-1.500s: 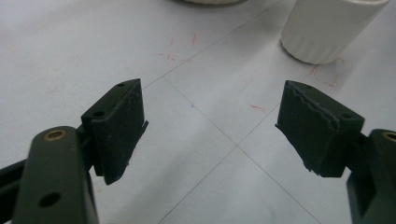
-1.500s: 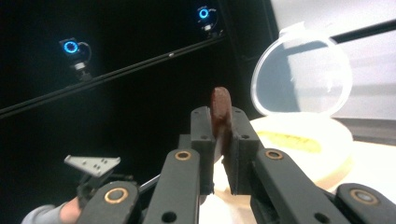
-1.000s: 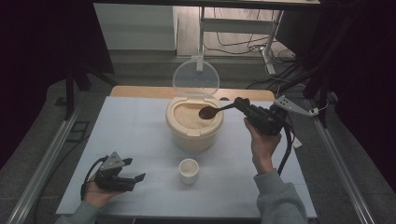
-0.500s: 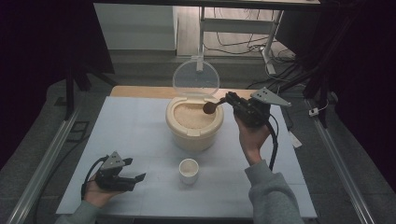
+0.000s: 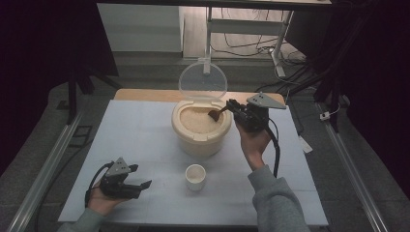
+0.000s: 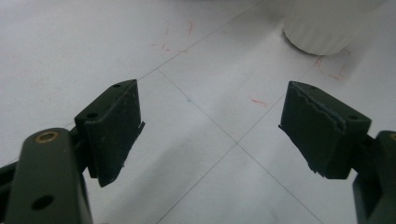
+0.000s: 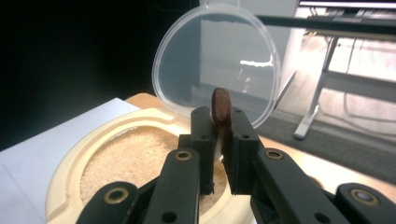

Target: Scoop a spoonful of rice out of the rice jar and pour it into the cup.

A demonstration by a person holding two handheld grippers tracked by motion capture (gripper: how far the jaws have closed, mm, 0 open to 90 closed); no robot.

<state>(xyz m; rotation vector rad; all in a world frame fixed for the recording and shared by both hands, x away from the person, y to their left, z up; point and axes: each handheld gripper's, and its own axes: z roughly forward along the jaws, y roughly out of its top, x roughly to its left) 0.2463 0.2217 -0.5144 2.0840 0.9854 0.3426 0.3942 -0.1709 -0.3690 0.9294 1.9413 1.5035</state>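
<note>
Spoon [image 5: 216,113] was the thing in play, a small brown wooden one, pinched by its handle in the right gripper [image 5: 235,109]. From the high view, its bowl end hung over the right side of the rice [image 5: 199,120] inside the cream rice container [image 5: 200,140], with the clear lid [image 5: 203,81] standing open behind. Long axis ran from the fingers out toward the person's left and a bit down, bowl end pointing into the tub. The right hand [image 5: 253,140] was obviously the one doing the job. A small white cup [image 5: 195,176] sat on the desk [image 5: 145,130] just in front of the tub, between the two hands. My guess is the scoop was headed there, so the cup lay back toward the person from the spoon. The left gripper [image 5: 138,182] was parked near the front-left of the desk, well apart from everything.

Left gripper view: fingers [image 6: 114,128] spread wide, nothing between them, just bare desk and the cup's base [image 6: 327,28] up in the corner.

Right gripper view: fingers [image 7: 203,140] clamped on the spoon [image 7: 221,106], seen edge-on, sticking up and away over the rice [image 7: 135,161] with the lid [image 7: 219,60] behind.
</note>
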